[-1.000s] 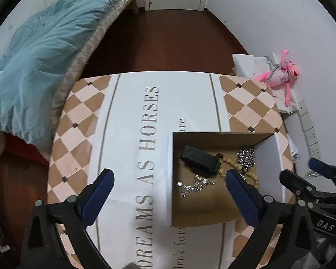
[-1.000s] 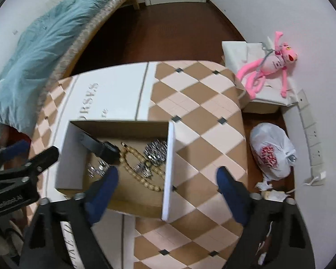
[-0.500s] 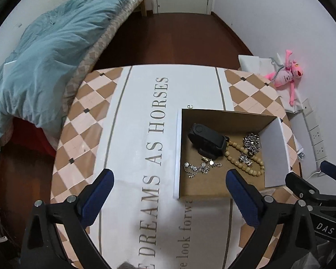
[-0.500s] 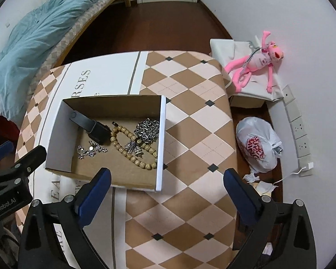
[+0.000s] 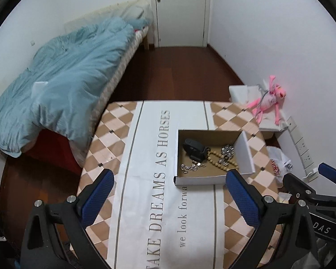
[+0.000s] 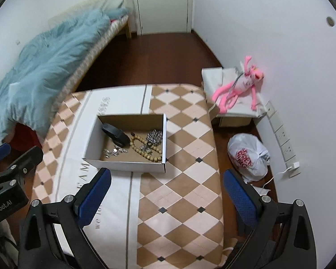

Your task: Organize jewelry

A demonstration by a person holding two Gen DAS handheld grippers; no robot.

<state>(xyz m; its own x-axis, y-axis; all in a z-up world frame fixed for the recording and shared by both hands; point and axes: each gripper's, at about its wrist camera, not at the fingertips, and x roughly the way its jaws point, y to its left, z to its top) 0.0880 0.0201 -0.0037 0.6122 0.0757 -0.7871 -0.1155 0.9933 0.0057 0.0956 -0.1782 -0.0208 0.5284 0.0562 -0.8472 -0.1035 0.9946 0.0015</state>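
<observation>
Both grippers stand with fingers spread wide and nothing between them: the left gripper hangs above the near part of the tabletop, over the white lettered strip, and the right gripper above the checked cloth toward the right edge.

Jewelry lies in an open cardboard box on the right half of the tabletop, closer to the far edge than the near one, its right wall just short of the right edge. Inside, a black case sits toward the far left corner, a wooden bead bracelet and a silver chain toward the right wall, and small silver pieces near the front wall.

Bare cloth runs along the near and left edges. Off the left edge is a bed with a blue duvet; off the right edge, on the floor, a white plastic bag and a pink plush toy on a white box.
</observation>
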